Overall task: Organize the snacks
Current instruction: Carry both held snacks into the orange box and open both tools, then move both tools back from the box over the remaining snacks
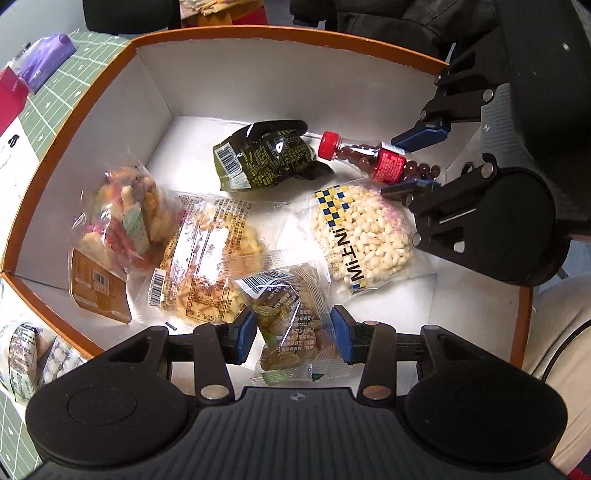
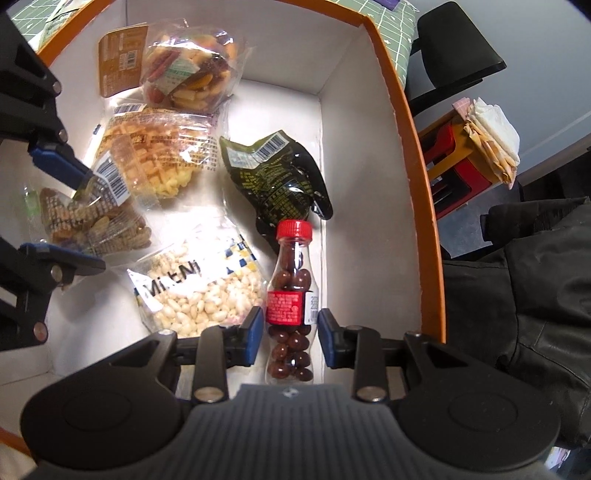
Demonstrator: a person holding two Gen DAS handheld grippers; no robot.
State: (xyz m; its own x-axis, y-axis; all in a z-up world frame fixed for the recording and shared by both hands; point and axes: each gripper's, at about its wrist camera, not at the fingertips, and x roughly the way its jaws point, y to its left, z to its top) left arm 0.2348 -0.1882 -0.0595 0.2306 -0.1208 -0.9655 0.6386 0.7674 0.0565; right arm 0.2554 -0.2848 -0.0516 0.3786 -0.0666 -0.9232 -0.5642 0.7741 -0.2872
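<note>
An orange-rimmed white box (image 1: 280,35) (image 2: 413,122) holds several snack packs. My left gripper (image 1: 293,334) is open around a clear bag of mixed crackers (image 1: 291,325) (image 2: 96,221) lying on the box floor; the pads stand apart from it. My right gripper (image 2: 290,341) (image 1: 415,160) is open around a small red-capped bottle of chocolate balls (image 2: 291,295) (image 1: 373,157) lying by the right wall, with gaps on both sides. A puffed-rice bag (image 1: 362,236) (image 2: 199,291) lies between the two.
In the box also lie a dark green pouch (image 1: 266,155) (image 2: 280,177), a yellow cracker bag (image 1: 210,258) (image 2: 162,155) and a colourful snack bag (image 1: 122,221) (image 2: 188,70). More packs (image 1: 22,354) lie outside on the green mat. A chair (image 2: 454,55) stands beyond.
</note>
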